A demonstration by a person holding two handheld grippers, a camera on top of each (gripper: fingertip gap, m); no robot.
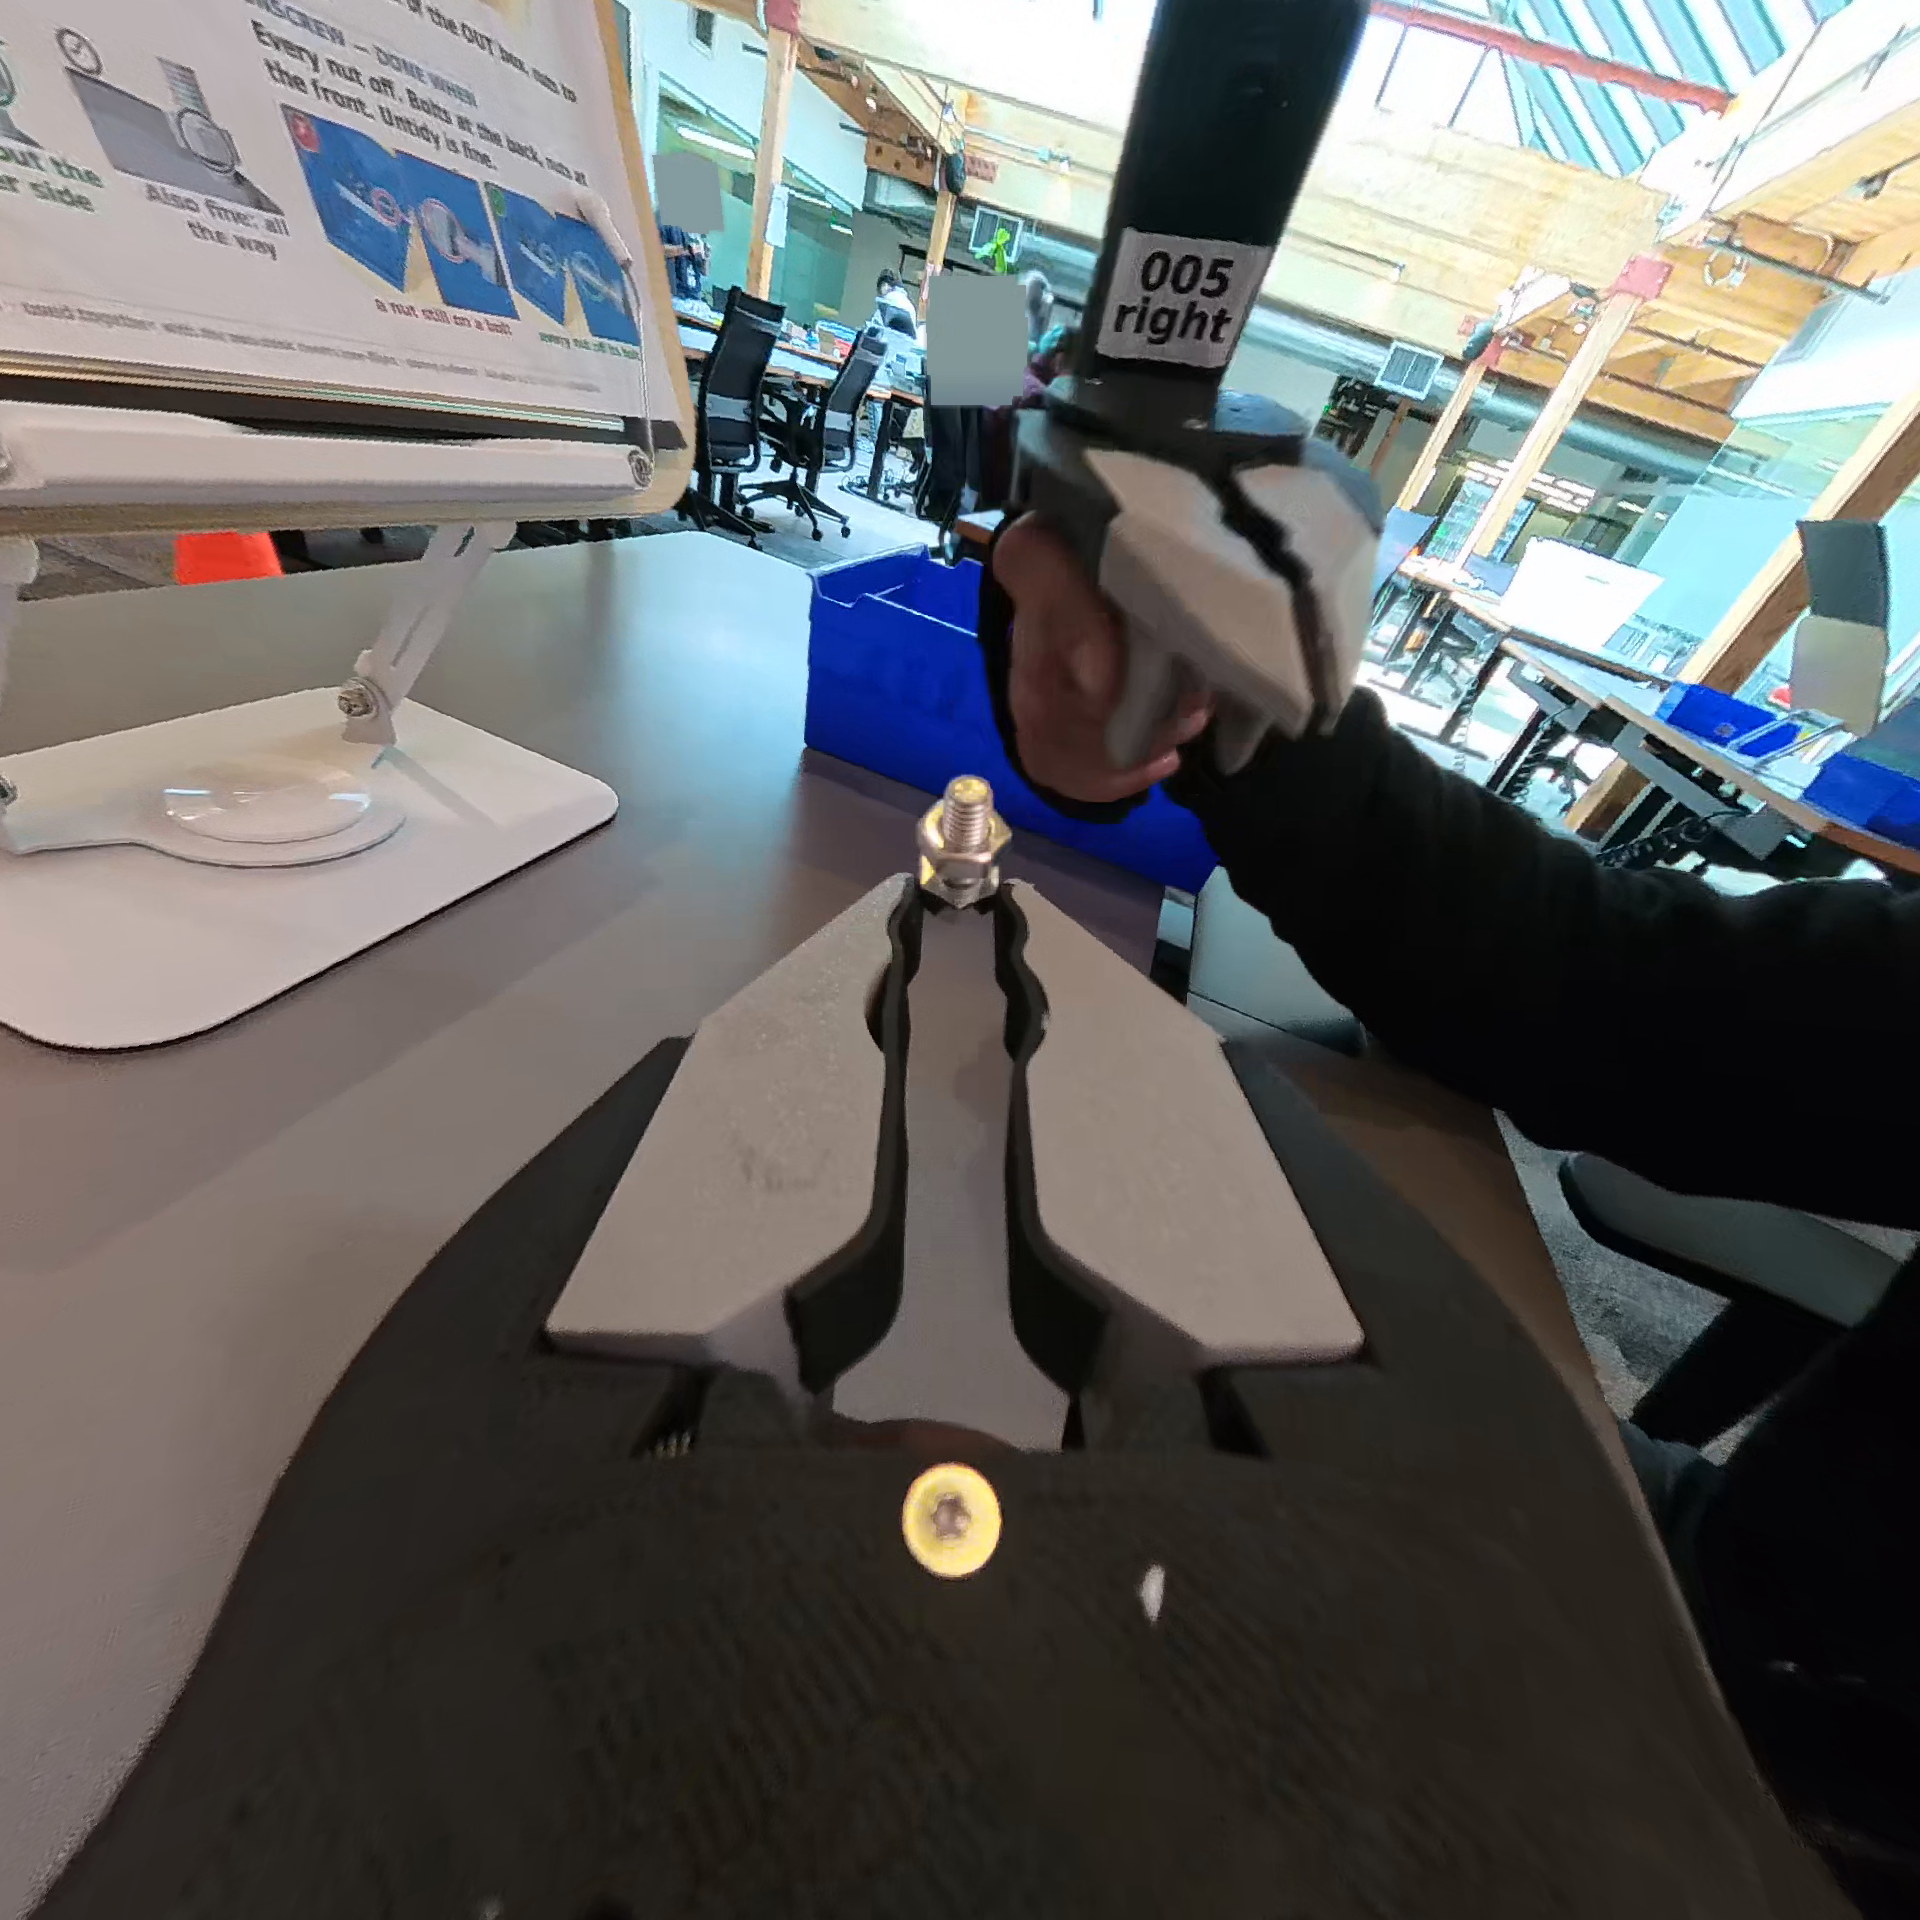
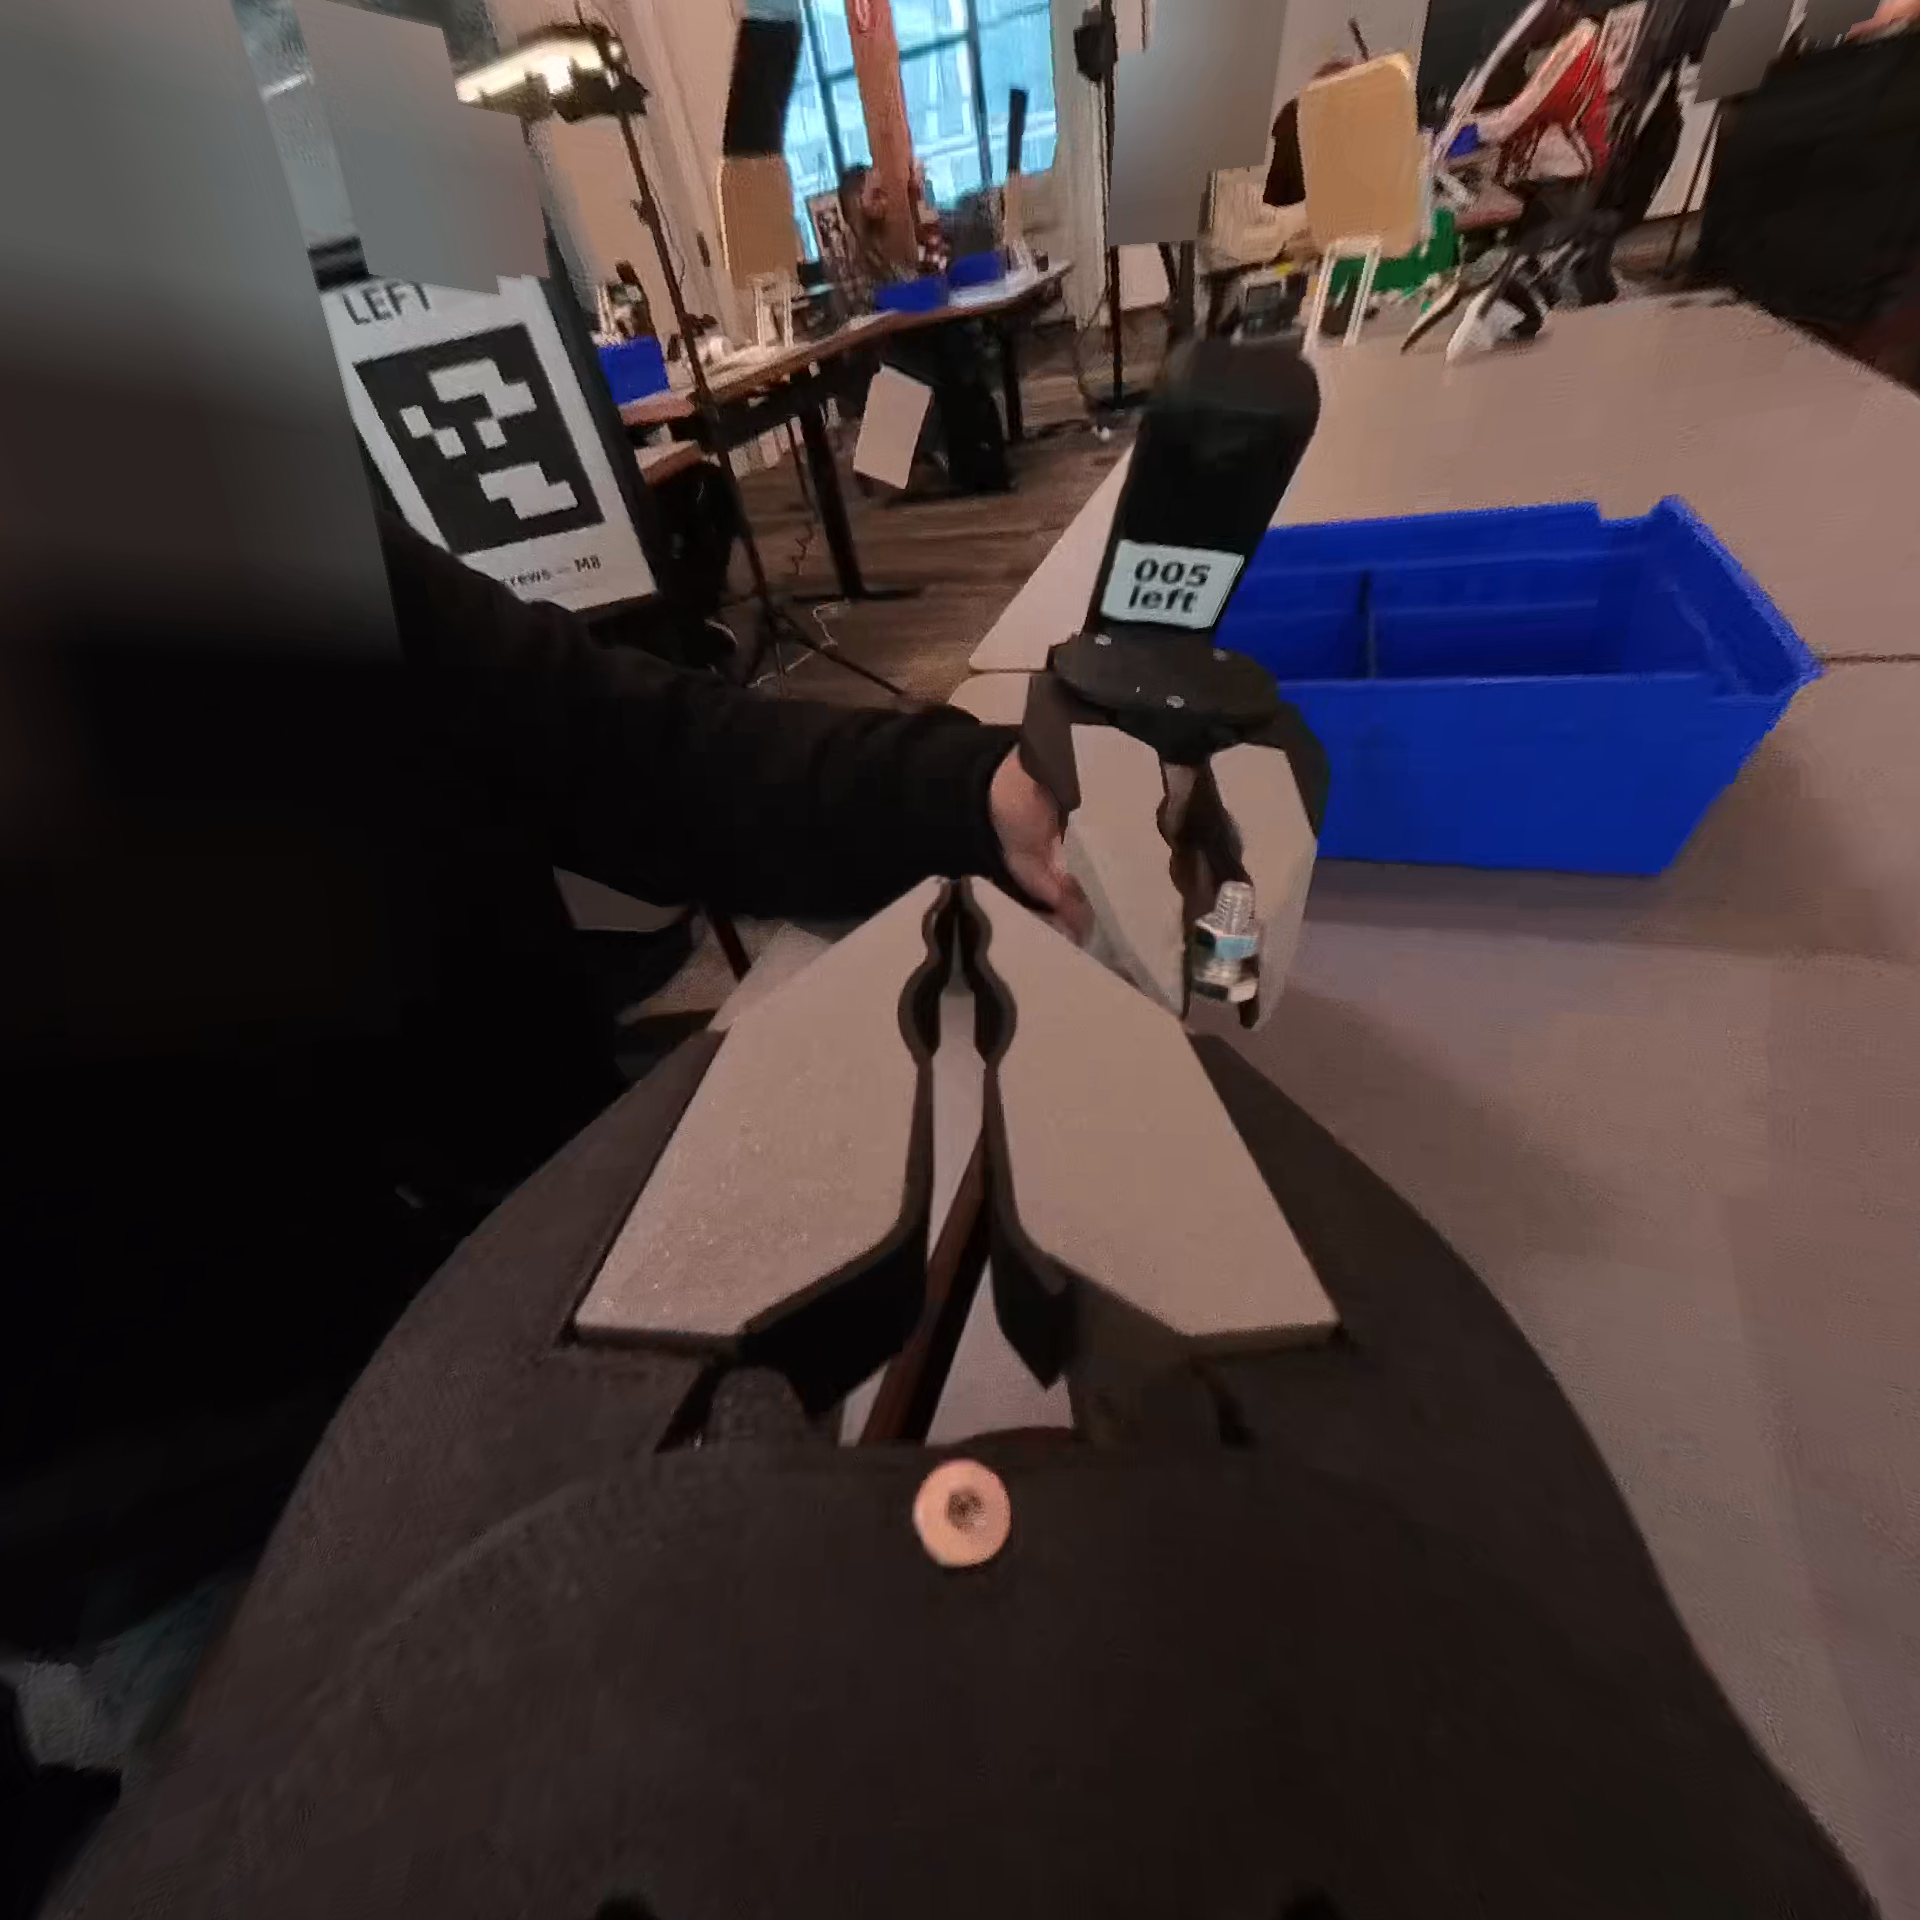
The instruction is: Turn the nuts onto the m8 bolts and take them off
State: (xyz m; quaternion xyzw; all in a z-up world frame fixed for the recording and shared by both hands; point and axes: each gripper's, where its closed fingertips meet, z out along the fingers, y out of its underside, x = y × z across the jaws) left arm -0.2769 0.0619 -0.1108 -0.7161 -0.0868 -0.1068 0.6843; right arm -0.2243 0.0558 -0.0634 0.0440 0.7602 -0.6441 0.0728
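My left gripper is shut on a silver M8 bolt by its head, with the threaded end pointing up. A hex nut sits low on the thread, close to the head. In the right wrist view the left gripper holds the bolt and nut just above the grey table. My right gripper is shut and empty, a little to the left of the bolt. In the left wrist view the right gripper hangs tips down just behind and right of the bolt.
A blue divided bin stands on the table behind the grippers and also shows in the left wrist view. A white stand with an instruction sheet is at the left. A marker sign stands beyond a black sleeve. The grippers' ends are close to 7 cm from one another.
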